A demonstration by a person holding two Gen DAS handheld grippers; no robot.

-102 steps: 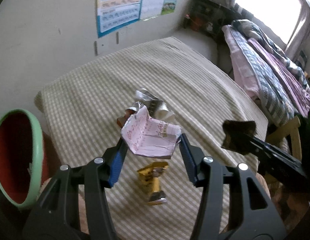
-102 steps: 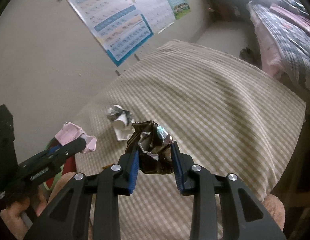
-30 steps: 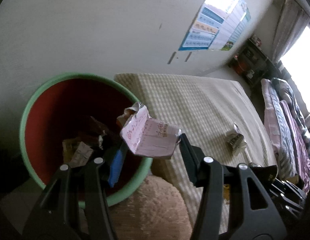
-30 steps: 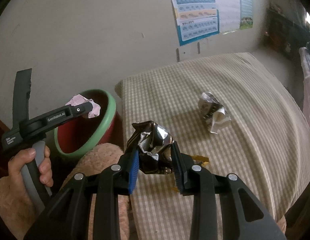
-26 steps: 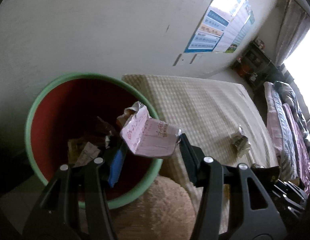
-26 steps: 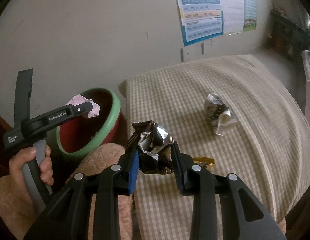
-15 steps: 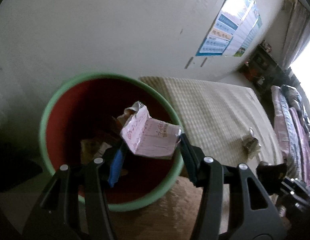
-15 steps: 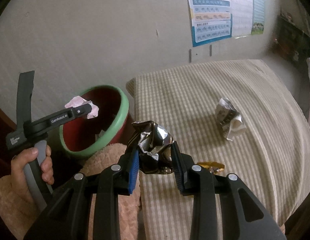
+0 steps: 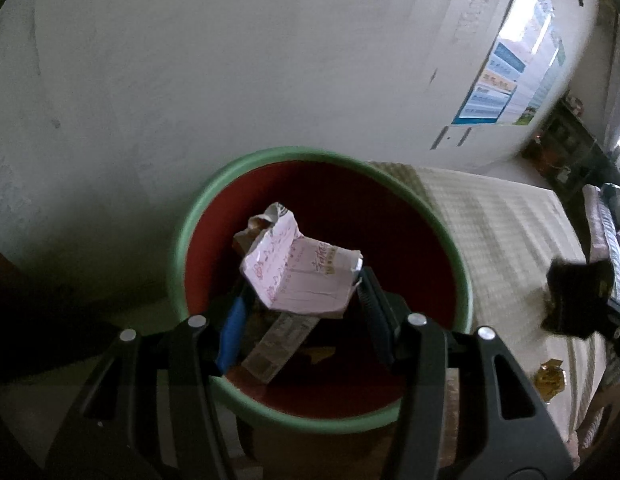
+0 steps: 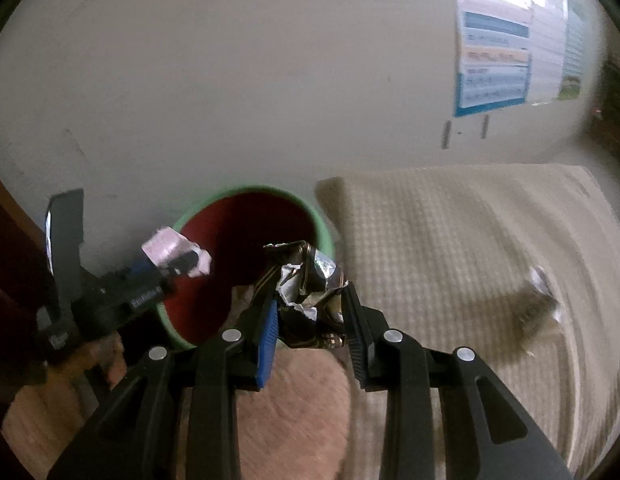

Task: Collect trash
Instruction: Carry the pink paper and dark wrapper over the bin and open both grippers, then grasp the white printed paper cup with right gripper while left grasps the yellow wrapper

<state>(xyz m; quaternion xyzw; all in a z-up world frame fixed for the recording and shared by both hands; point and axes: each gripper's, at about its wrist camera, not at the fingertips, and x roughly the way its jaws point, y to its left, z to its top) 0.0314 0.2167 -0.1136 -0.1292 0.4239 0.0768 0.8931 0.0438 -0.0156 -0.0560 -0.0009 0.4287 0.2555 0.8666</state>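
Observation:
My left gripper (image 9: pixel 300 306) is shut on a crumpled pink carton (image 9: pixel 298 276) and holds it over the red bin with a green rim (image 9: pixel 182 248), which holds other trash. The same bin (image 10: pixel 326 236) shows in the right wrist view beside the checked table (image 10: pixel 450 248). My right gripper (image 10: pixel 310 328) is shut on a crumpled dark foil wrapper (image 10: pixel 310 292), near the bin's right rim. The left gripper (image 10: pixel 182 262) with the pink carton (image 10: pixel 166 248) hangs over the bin's left side.
A crumpled silver wrapper (image 10: pixel 538 296) lies on the checked table, and a yellow wrapper (image 9: pixel 550 376) lies near its front edge. A plain wall with posters (image 10: pixel 494 68) stands behind. A pinkish fuzzy surface (image 10: pixel 294 412) lies below the right gripper.
Both grippers have swung left from the table toward the bin. The pink carton now hangs over the bin's middle, and the foil wrapper has come up to the bin's rim.

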